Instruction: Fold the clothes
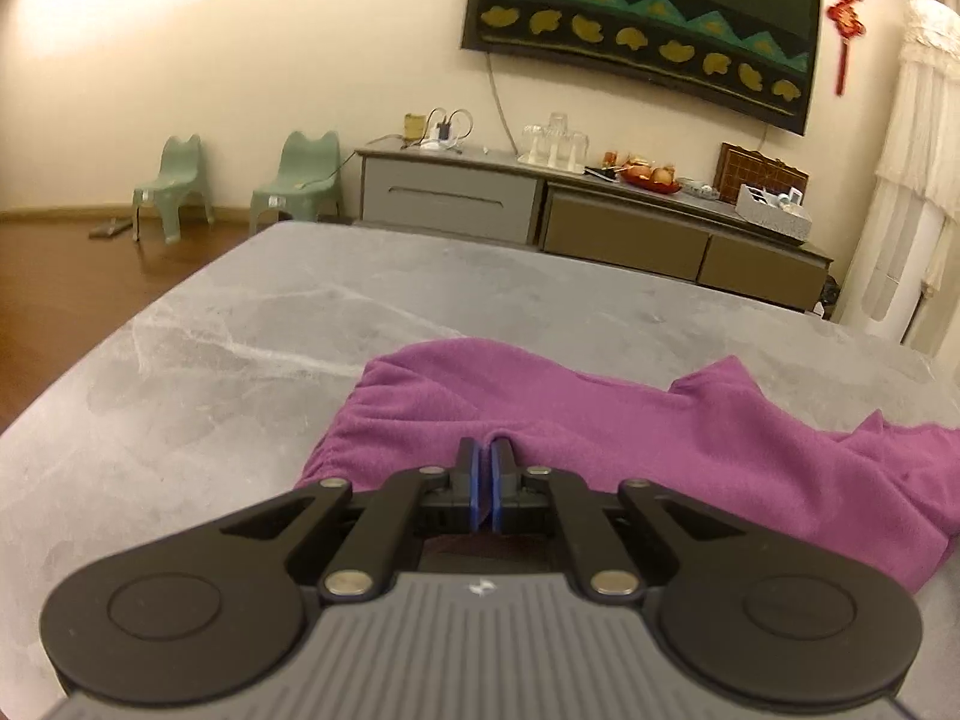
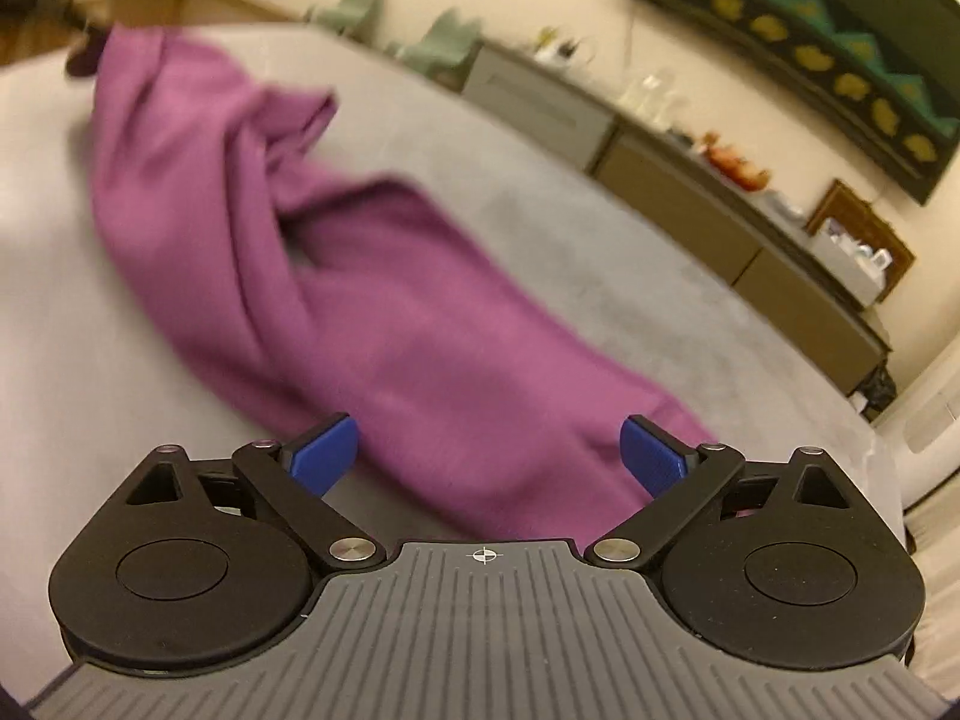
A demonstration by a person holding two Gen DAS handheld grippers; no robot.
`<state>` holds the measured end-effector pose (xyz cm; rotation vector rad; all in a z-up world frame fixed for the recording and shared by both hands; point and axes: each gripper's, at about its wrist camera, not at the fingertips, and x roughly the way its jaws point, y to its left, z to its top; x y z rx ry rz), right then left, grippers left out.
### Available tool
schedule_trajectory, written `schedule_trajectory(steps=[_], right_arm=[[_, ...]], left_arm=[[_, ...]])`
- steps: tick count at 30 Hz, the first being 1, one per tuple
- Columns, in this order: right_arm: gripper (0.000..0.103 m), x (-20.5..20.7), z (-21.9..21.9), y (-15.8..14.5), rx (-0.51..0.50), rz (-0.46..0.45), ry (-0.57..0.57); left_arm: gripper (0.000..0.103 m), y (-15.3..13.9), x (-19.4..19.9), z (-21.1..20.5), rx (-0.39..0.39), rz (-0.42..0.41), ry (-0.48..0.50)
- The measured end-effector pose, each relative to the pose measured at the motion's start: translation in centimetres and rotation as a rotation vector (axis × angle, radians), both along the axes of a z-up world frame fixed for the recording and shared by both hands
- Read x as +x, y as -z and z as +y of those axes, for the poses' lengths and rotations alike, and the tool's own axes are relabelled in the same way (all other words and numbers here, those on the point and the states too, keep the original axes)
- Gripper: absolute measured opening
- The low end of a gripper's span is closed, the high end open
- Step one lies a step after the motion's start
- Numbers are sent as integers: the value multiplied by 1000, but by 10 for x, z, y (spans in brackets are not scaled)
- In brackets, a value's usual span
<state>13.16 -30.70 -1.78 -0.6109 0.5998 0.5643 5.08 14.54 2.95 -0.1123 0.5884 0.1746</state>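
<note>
Figure: a purple garment (image 1: 540, 408) is lying crumpled on the grey marbled surface (image 1: 240, 330), seen from each pair of tongs in turn. Left view: the left tongs (image 1: 485, 450) are standing nearly closed, the blue pads (image 1: 477, 480) showing only a narrow slit between them, and a small ridge of purple cloth is rising right at the tips; whether the pads are actually pinching that ridge or merely touching it cannot be told from this view. From these tongs the cloth is spreading ahead and away to the right, its gathered edge lying just to the left of the tips. Right view: the right tongs (image 2: 489, 450) are standing wide apart, gripping nothing, with the blue pad of each finger (image 2: 327, 450) set to either side of the near end of the garment (image 2: 360, 276), which is passing between and beneath them without visible contact; the picture is blurred, so a light touch cannot be ruled out. From here the cloth is running as a long twisted roll ahead and to the left. Handling, as a judgement: the fabric is looking soft, light, fleecy and limp, so it is likely to sag, drag and bunch rather than hold any shape, and it is neither fragile nor slippery. The best holds are probably the hem or a corner, one at each end, so that the twist can be shaken out flat before folding.
</note>
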Motion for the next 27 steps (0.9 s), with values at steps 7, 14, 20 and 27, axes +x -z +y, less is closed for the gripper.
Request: schedule_trajectory(steps=[7,14,20,27], right_arm=[[19,29,-18,16,82,174,81],[2,3,-99,-72,566,218,12],[60,-33,-115,-24,305,387,-51],[94,11,-164,-37,584,254,308]], left_arm=[[8,-1,10,-24,105,-30,66],[3,-72,-44,4,-35,-166,82],[24,-66,-92,-1,62,52,303],[68,-95,-62,73,-137,-118,81]])
